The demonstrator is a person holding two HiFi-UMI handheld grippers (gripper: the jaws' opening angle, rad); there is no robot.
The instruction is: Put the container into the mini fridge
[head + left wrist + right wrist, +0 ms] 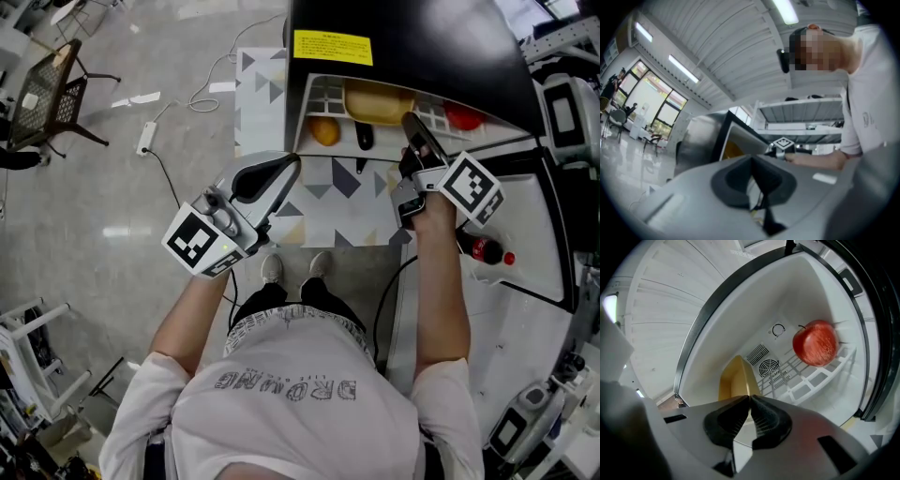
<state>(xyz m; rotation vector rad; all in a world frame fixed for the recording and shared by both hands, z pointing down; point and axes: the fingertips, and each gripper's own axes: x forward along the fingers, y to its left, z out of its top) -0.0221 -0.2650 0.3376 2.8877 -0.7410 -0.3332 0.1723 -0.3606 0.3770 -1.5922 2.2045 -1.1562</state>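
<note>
We look down on the mini fridge (pixel 403 37), a boxy cabinet with a glossy black top and a smooth white moulded lining (pixel 740 310). The top hides most of the interior from the head view. Its door (pixel 525 234) is swung open on the right, and its far edge is cut off by clutter. On the floor in front lies a mat (pixel 337 202) printed with grey triangles.

The left gripper (pixel 292 164), a grey plastic body with dark ribbed pads, hangs back from the opening. In its own view (pixel 752 159) the jaws are pressed together with nothing between them. The right gripper (pixel 412 127) reaches into the cabinet. There (pixel 750 397) we see its pads closed tight at the thin near rim of the container (pixel 736 380), apparently pinching it.

The container (pixel 375 101) is matte yellow with rounded corners. It sits inside the fridge on the white wire shelf (pixel 811 376), and its lower part is hidden behind the jaws. A round, shiny red apple (pixel 815 342) rests on the shelf to the container's right, well apart from it. A round orange fruit (pixel 323 131) lies on the left. Between them sits a small dark item (pixel 364 136) that we cannot make out. A dark bottle (pixel 483 249) with a red cap stands in the door, and a small round fan grille (pixel 768 367) marks the back wall.
</note>
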